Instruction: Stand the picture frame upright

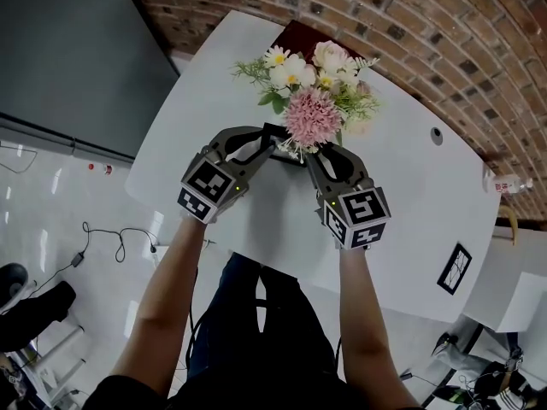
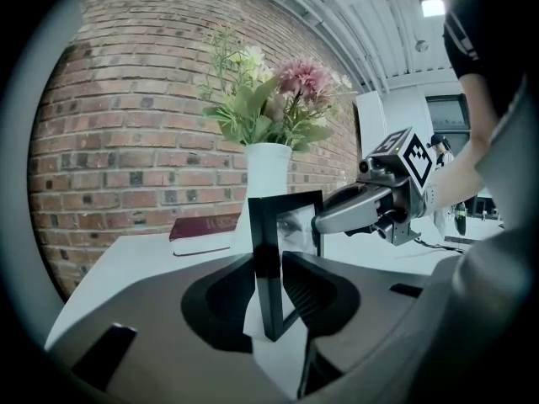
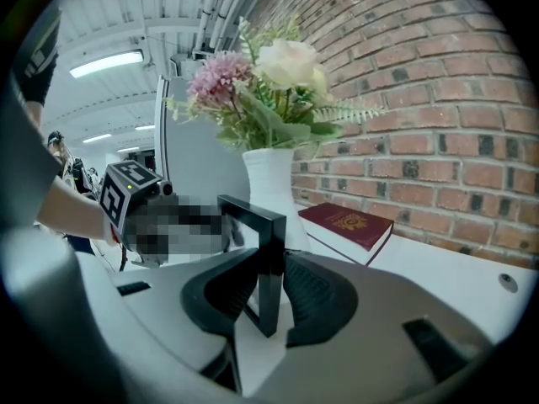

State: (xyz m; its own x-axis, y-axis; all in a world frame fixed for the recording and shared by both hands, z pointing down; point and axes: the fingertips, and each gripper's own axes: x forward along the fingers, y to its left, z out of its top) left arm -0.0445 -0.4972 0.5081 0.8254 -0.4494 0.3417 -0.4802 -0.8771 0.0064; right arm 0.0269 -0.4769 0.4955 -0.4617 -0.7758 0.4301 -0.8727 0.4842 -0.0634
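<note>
At the far left, a dark panel (image 1: 68,49) fills the upper corner of the head view, with a black cable (image 1: 120,239) trailing on the pale floor below it. The white table (image 1: 410,203) runs from the top centre down to the lower right, against a brick wall (image 1: 410,15).

The left gripper (image 1: 267,143) reaches in from the lower left. Its own view shows its jaws narrowed onto the left side bar of the picture frame (image 2: 268,234), a pad against each face. The black frame stands upright near the middle of the table, its lower edge down at the tabletop, just in front of a white vase (image 2: 268,171) holding pink and cream flowers (image 1: 312,84). A dark red book (image 3: 349,224) lies flat behind the vase, close to the bricks.

The right gripper (image 1: 313,154) comes in from the lower centre and meets the frame's opposite side bar. In its own view the jaws are drawn in just as narrowly, clamped on that bar from both faces. The two grippers point toward each other with the frame between them.

Further right, a second small black-framed picture (image 1: 455,268) lies flat near the table's lower right edge. A clear bottle (image 1: 508,182) lies at the right edge of the view.
</note>
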